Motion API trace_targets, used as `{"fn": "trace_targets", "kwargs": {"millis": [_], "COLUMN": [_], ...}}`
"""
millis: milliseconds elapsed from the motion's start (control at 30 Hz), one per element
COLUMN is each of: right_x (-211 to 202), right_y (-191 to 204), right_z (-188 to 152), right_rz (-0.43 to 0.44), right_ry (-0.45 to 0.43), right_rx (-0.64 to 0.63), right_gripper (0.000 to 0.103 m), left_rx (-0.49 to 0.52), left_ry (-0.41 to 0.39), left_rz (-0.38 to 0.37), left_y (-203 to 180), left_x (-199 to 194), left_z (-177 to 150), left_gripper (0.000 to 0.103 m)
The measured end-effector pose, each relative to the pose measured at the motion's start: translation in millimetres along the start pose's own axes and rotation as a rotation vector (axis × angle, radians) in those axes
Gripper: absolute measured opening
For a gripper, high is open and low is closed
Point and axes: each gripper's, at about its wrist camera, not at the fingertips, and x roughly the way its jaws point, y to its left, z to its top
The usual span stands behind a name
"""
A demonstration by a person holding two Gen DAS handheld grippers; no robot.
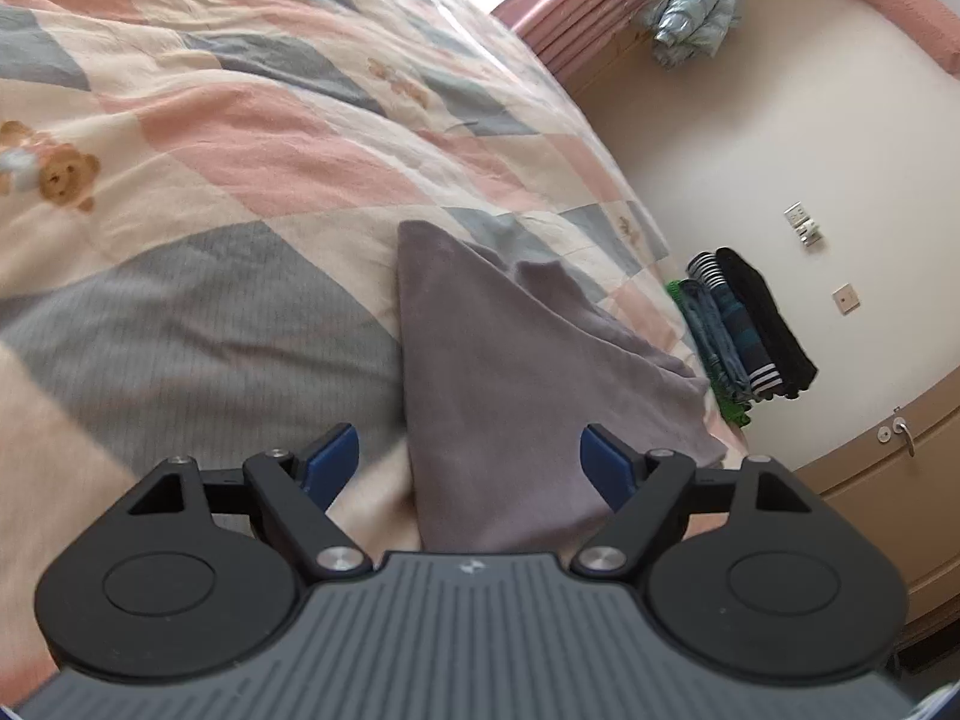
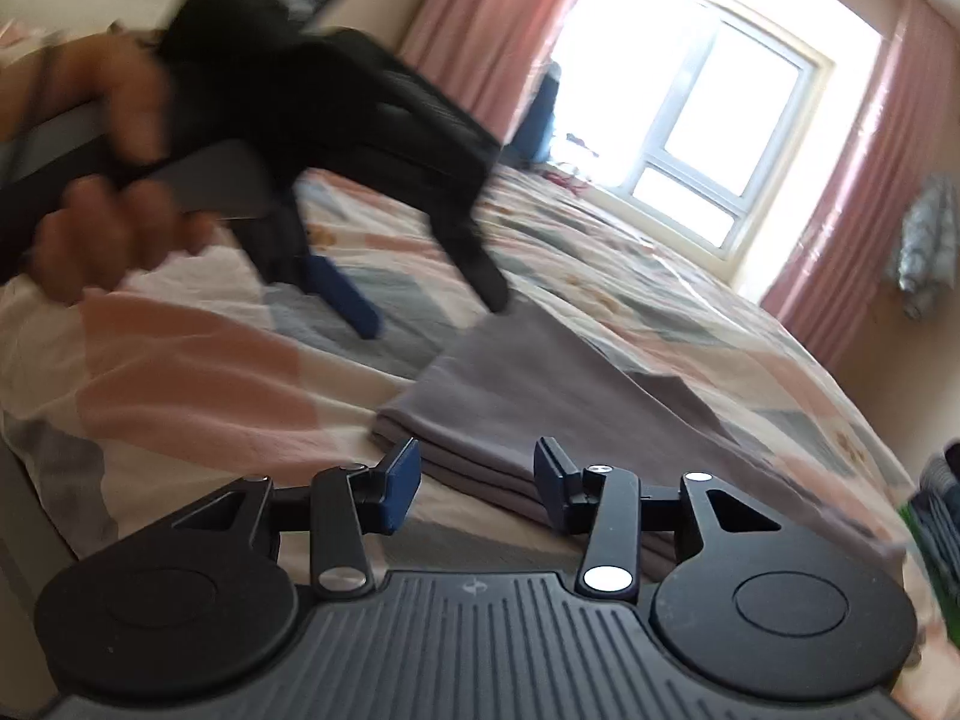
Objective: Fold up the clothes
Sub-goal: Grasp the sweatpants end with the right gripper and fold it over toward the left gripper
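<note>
— What do you see from your left side?

— My left claw (image 1: 469, 456) stands wide, its blue pads (image 1: 329, 461) well apart and holding nothing. Under it lies the bed (image 1: 180, 312), covered by a patchwork quilt in pink, cream and grey with little bears (image 1: 66, 175) printed on it. Between the pads and a little beyond them lies the grey folded garment (image 1: 510, 396), flat on the quilt near the bed's right edge. Right of the bed, against the cream wall, a stack of folded clothes (image 1: 744, 324) stands out in black, stripes, blue and green. Far off hangs a pale blue bundle (image 1: 696, 12) beside the pink curtain (image 1: 576, 12).

— And from the right?

— On the left, blurred, I see my hand (image 2: 114, 180) gripping the left claw (image 2: 432, 300); its fingers are spread, one blue pad over the quilt, the other dark tip at the far corner of the grey folded garment (image 2: 540, 396). I cannot tell whether it touches the cloth. My right claw (image 2: 477, 480) is open to a middling width, empty, its pads at the near edge of the garment, where the layers show stacked. Far right, the window (image 2: 708, 138) glares between pink curtains (image 2: 852, 204).
</note>
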Motion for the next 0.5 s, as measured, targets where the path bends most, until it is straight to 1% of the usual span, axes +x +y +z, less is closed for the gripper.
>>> {"fn": "trace_targets", "kwargs": {"millis": [100, 267, 300, 367, 500], "right_x": [16, 39, 43, 50, 61], "right_y": [11, 25, 29, 36, 49], "right_z": [6, 8, 7, 6, 2], "right_rz": [0.015, 0.015, 0.002, -0.031, -0.158], "right_ry": [0.033, 0.099, 0.106, 0.116, 0.104], "right_rx": [-0.026, -0.058, -0.077, -0.118, -0.229], "right_gripper": [0.045, 0.046, 0.048, 0.048, 0.048], "left_rx": [-0.009, -0.011, -0.015, -0.023, -0.031], "left_ry": [0.043, 0.077, 0.081, 0.09, 0.1], "left_rz": [-0.008, -0.044, -0.051, -0.068, -0.094], "left_y": [10, 19, 21, 23, 26], "left_x": [19, 38, 41, 46, 52], "left_z": [19, 42, 45, 50, 56], "left_gripper": [0.078, 0.079, 0.079, 0.078, 0.077]}}
